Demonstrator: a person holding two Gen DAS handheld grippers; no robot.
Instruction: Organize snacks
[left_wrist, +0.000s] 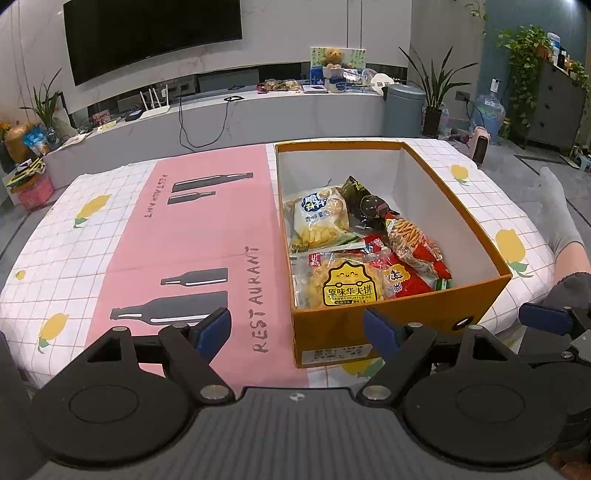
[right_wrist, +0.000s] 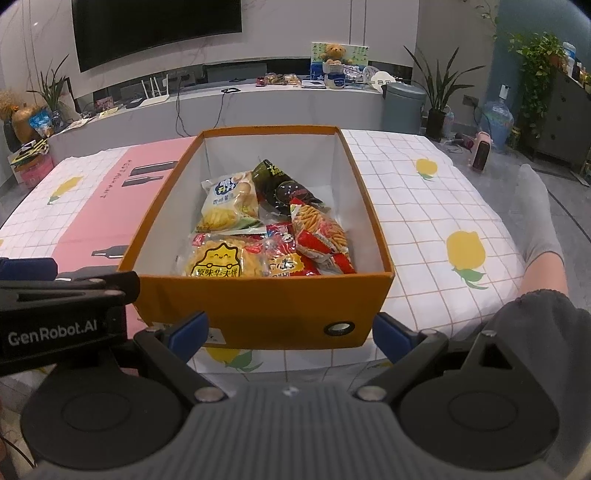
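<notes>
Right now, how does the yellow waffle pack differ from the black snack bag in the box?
The yellow waffle pack lies flat at the box's near end; the black snack bag sits farther back, tilted up. The waffle pack is clear with a yellow cartoon label; the black bag is dark and opaque. Both are inside the orange box, untouched.

At the upper left we see a dark television (left_wrist: 151, 33) on a pale marble wall. Below it runs a long grey console (left_wrist: 258, 110). At the right stand a potted plant (left_wrist: 436, 92) and a dark cabinet (left_wrist: 554, 107) on grey floor.
</notes>
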